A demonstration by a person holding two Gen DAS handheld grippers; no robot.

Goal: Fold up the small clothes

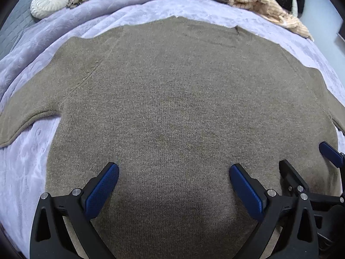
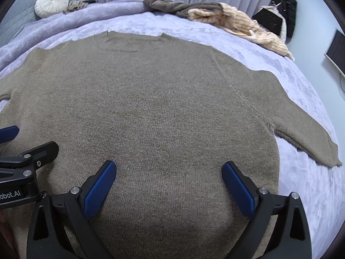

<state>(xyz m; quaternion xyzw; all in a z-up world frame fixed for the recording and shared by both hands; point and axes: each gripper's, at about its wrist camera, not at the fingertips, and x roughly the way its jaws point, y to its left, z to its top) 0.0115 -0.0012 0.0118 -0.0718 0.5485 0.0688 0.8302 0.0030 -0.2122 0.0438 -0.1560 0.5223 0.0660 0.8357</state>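
Note:
An olive-brown knit sweater [image 1: 172, 99] lies flat on the lavender bedspread [image 1: 133, 15], neck at the far side, sleeves spread left and right. It also fills the right wrist view [image 2: 151, 99]. My left gripper [image 1: 174, 170] is open and empty, hovering over the sweater's lower body. My right gripper [image 2: 169, 168] is open and empty, just to the right of the left one; its fingers [image 1: 330, 153] show at the left view's right edge. The left gripper's fingers [image 2: 8, 132] show at the right view's left edge. The sweater's hem is hidden below the grippers.
A heap of brown and cream clothes [image 2: 215, 15] lies at the bed's far right. A round white cushion [image 2: 51, 3] sits at the far left by a grey headboard [image 1: 13, 21]. Dark items [image 2: 284, 6] stand past the bed's right edge.

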